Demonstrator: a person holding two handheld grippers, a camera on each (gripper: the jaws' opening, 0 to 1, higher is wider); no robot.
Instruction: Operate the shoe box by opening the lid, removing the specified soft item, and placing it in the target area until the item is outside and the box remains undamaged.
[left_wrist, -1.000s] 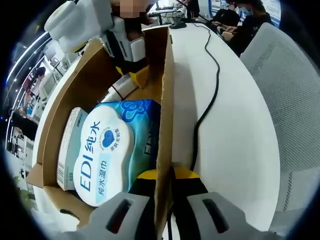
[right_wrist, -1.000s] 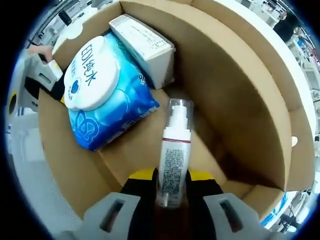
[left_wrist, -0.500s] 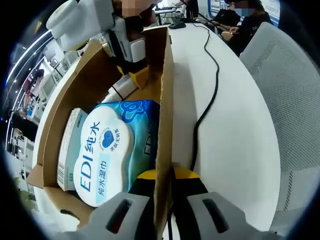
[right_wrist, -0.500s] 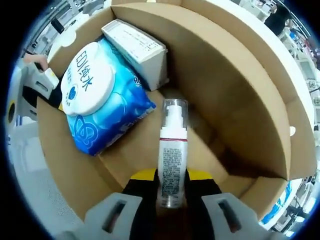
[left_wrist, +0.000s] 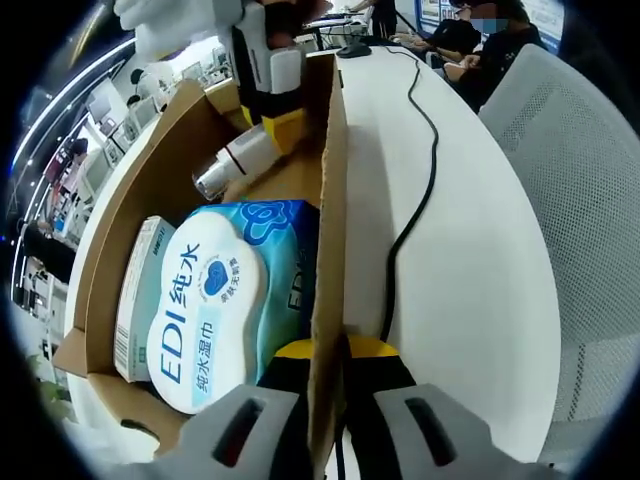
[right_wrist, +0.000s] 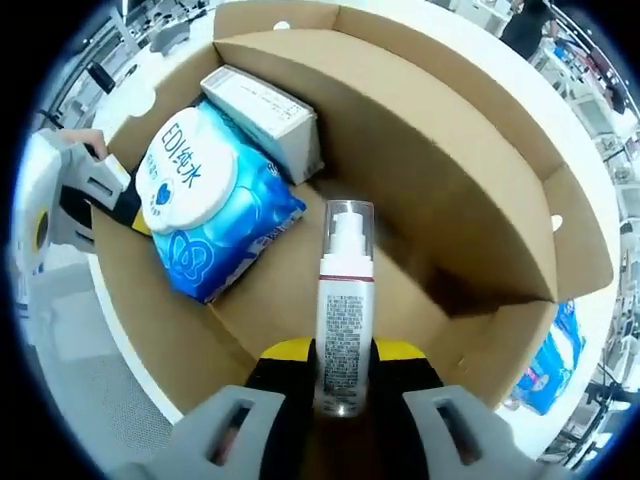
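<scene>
1. In the right gripper view we see our right gripper (right_wrist: 341, 375) with its jaws closed on a pump bottle (right_wrist: 343, 310), which it holds above the open cardboard shoe box (right_wrist: 470, 190), the clear cap pointing away from the camera.
2. Inside the box, a blue pack of wet wipes (right_wrist: 205, 215) with a white oval lid lies on the floor, touching a small white carton (right_wrist: 262, 115) that stands against the far wall.
3. The box flaps stand open, and one flap (right_wrist: 560, 215) shows a small round hole.
4. A second blue pack (right_wrist: 550, 355) lies outside the box on the white surface, just beside its corner.
5. In the left gripper view our left gripper (left_wrist: 328, 380) clamps the near side wall of the box (left_wrist: 326, 250), one jaw inside and one outside, with the cardboard edge between them.
6. From this side the wet wipes (left_wrist: 225, 300) lie just inside the clamped wall, and the white carton (left_wrist: 135, 290) sits beyond them.
7. The right gripper (left_wrist: 268, 95) enters from the top of this view, and the bottle (left_wrist: 240, 160) hangs tilted over the box's far end, clear of the wipes.
8. A black cable (left_wrist: 415, 180) runs along the white table (left_wrist: 470, 300) beside the box.
9. A white mesh chair (left_wrist: 575, 180) stands at the table's edge, and people sit at desks in the background.
</scene>
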